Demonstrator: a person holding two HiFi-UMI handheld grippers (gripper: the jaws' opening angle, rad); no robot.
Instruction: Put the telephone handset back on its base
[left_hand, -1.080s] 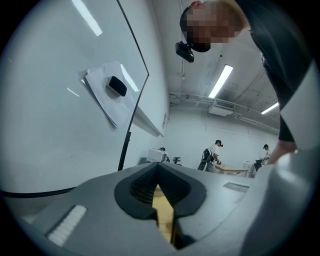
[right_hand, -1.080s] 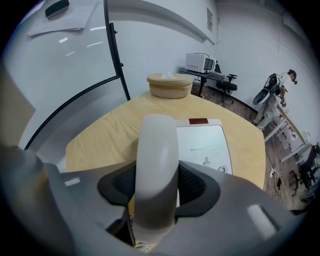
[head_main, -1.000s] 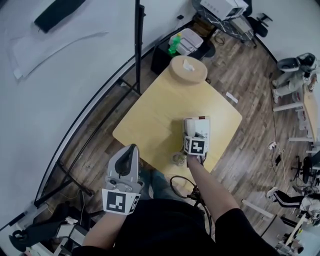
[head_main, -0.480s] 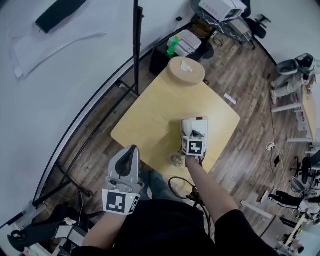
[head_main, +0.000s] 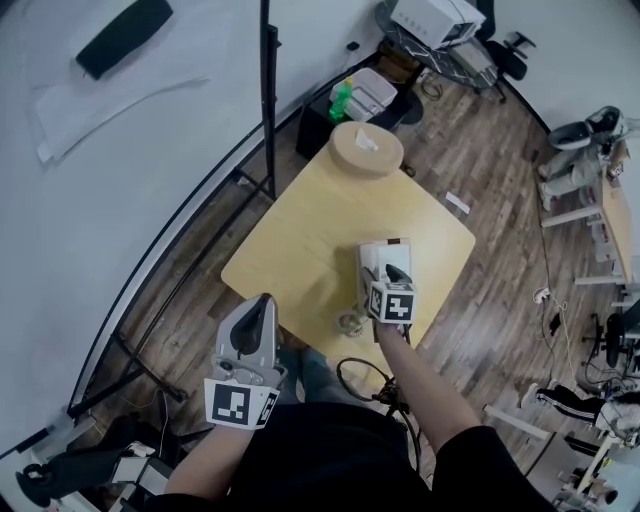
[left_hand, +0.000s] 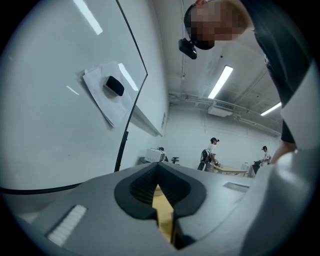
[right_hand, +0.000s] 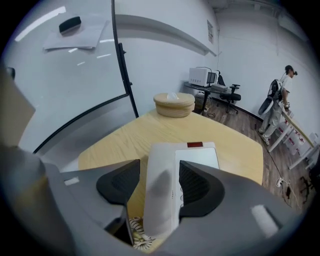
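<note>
A white telephone base (head_main: 385, 258) stands near the front right corner of the light wood table (head_main: 300, 225). In the right gripper view the white handset (right_hand: 161, 167) lies along the left side of the base (right_hand: 198, 157), its coiled cord (right_hand: 136, 231) hanging at the near end. My right gripper (right_hand: 159, 182) straddles the handset and its jaws are opening: the left pad stands clear of the handset. In the head view that right gripper (head_main: 388, 280) sits over the phone. My left gripper (head_main: 260, 312) hangs off the table's near edge, jaws together, holding nothing.
A round wooden tissue box (head_main: 367, 148) sits at the table's far corner. A black stand pole (head_main: 268, 100) and a whiteboard rise to the left. Chairs, a cart and people stand on the wooden floor at the right.
My right gripper has drawn back slightly toward me over the phone, and its jaws have spread. The left gripper has stayed where it was.
</note>
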